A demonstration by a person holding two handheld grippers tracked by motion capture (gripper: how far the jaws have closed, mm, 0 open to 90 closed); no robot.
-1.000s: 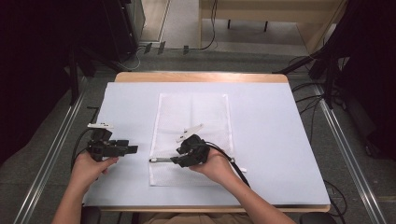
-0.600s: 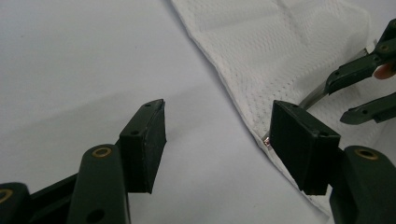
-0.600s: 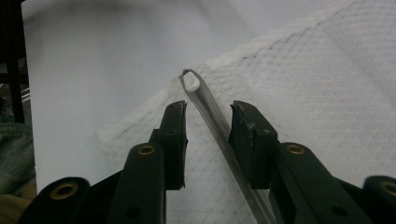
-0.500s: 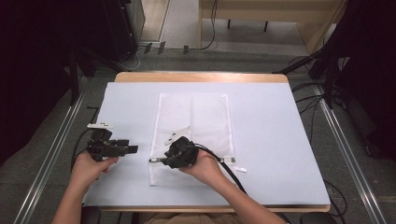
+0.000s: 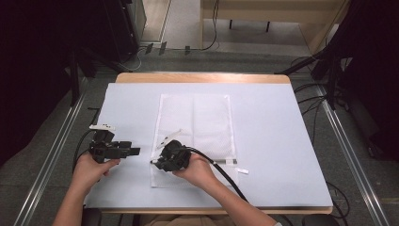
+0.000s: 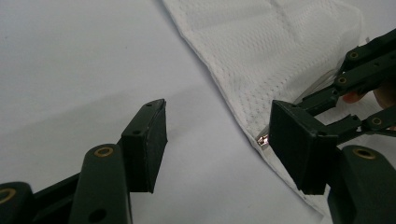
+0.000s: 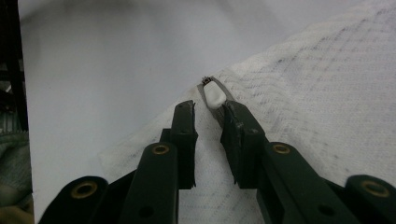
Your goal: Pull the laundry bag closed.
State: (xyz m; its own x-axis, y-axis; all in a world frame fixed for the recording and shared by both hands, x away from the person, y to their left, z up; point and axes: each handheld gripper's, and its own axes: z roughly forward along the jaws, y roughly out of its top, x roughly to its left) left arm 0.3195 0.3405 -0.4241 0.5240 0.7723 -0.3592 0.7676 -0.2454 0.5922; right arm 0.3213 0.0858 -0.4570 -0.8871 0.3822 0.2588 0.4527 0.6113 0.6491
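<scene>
**Mesh bag, zipper pull lined up for a grab**

The mesh bag is laid flat in the middle of the mat, long side running away from the person, so it looks like it's been spread out to keep the zipper edge reachable. The pull, a small whitish tab on a metal slider, is sat at the bag's near-left edge, right by the corner.

The right gripper is brought in low over that corner, pointed left along the near edge. In the right gripper view the jaws are seen slightly apart, with the pull lying just ahead of the tips and touching, or almost touching, the right-hand one. Nothing is clamped yet as far as can be told. Probably it's angled that way so the tab can be pinched and drawn along the edge.

The left gripper is held just beside the bag's left edge, over bare mat, jaws wide apart and empty. It's likely parked there to pin the fabric once the zip gets tugged, otherwise the whole bag would just slide.
</scene>
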